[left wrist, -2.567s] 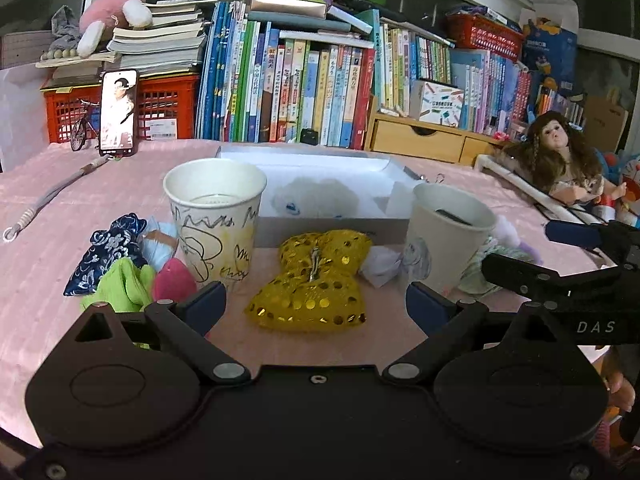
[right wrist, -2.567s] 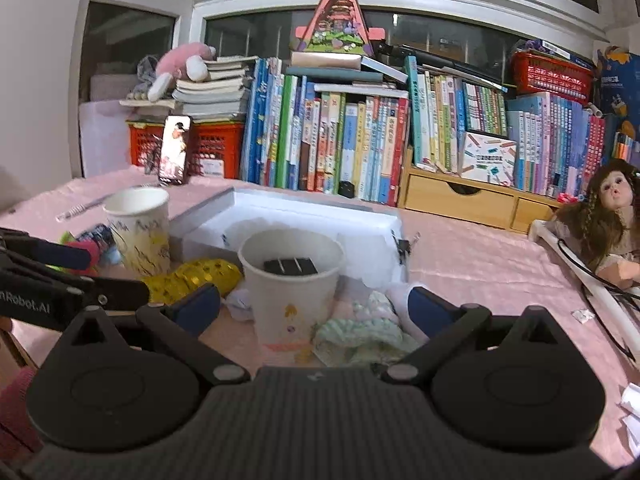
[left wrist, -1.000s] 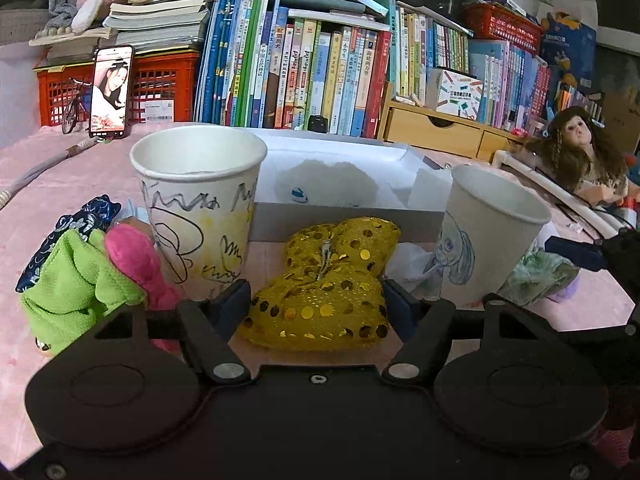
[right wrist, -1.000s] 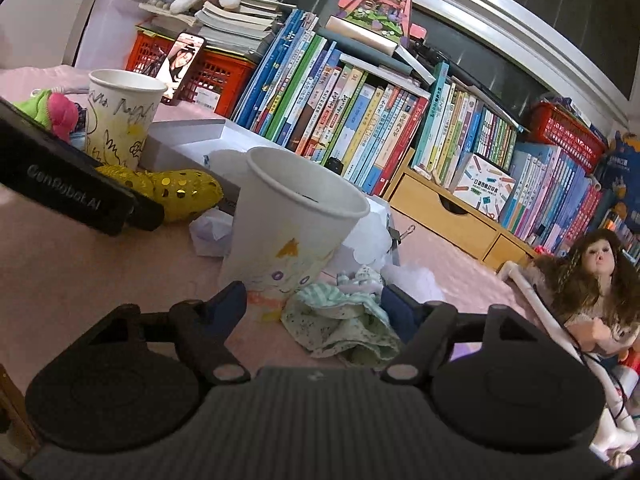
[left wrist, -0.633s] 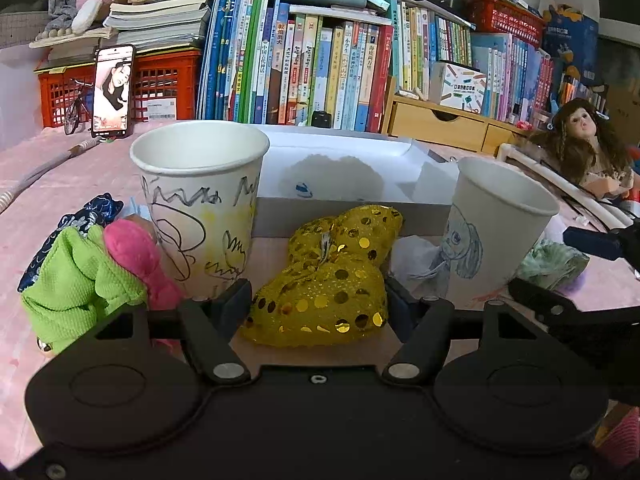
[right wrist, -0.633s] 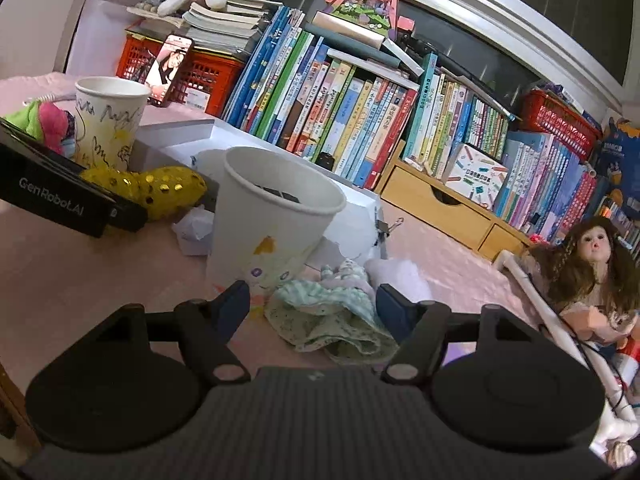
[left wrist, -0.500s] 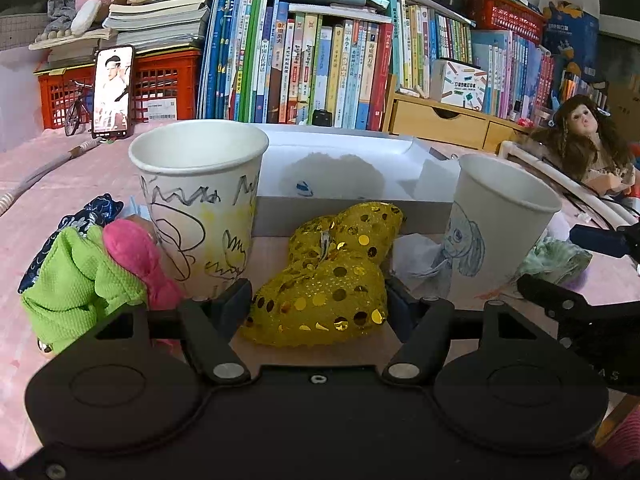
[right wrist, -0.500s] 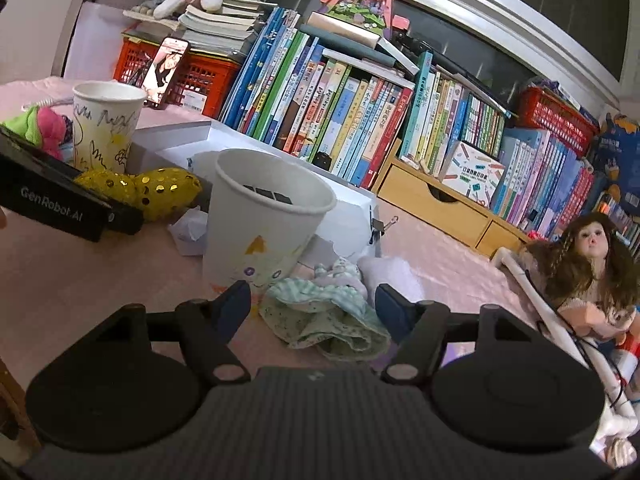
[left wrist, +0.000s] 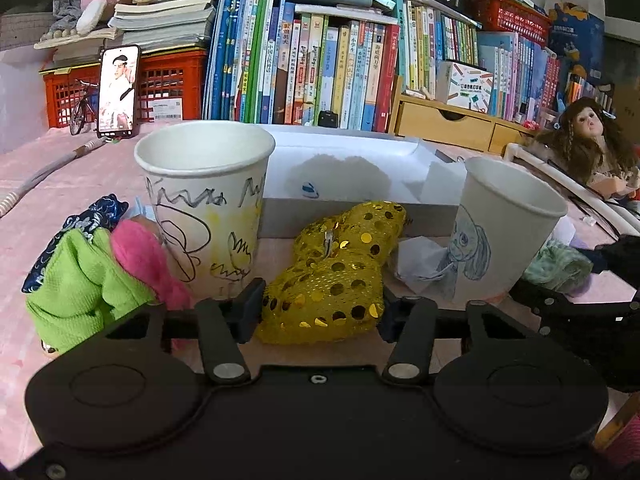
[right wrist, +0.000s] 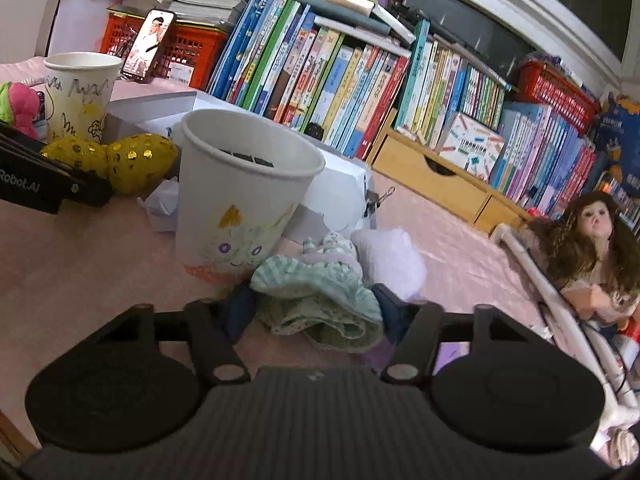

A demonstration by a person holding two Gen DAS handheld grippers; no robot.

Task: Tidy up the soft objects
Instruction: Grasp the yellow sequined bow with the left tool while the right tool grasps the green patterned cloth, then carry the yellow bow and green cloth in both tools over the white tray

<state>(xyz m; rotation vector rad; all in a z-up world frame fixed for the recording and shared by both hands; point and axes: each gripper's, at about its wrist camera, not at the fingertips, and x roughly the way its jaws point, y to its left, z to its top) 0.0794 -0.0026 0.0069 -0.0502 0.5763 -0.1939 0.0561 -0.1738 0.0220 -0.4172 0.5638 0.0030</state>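
Note:
A gold sequined bow (left wrist: 332,276) lies on the pink tablecloth between two paper cups; it also shows in the right wrist view (right wrist: 120,156). My left gripper (left wrist: 320,308) has its fingers against both sides of the bow's near lobe. A pale green striped cloth (right wrist: 320,296) lies beside the right cup (right wrist: 240,196). My right gripper (right wrist: 316,316) has closed its fingers on both sides of that cloth. The left cup (left wrist: 204,196) has scribbles. Green (left wrist: 80,280) and pink (left wrist: 144,264) soft pieces lie left of it.
A white open box (left wrist: 360,160) sits behind the cups. A white fluffy piece (right wrist: 388,256) lies beside the green cloth. A doll (right wrist: 592,240) rests at the right. Books, red crates and a phone (left wrist: 118,92) line the back.
Both grippers moved forward and narrowed: the left onto the gold bow, the right onto the green striped cloth. The cups and the other soft pieces have stayed put.

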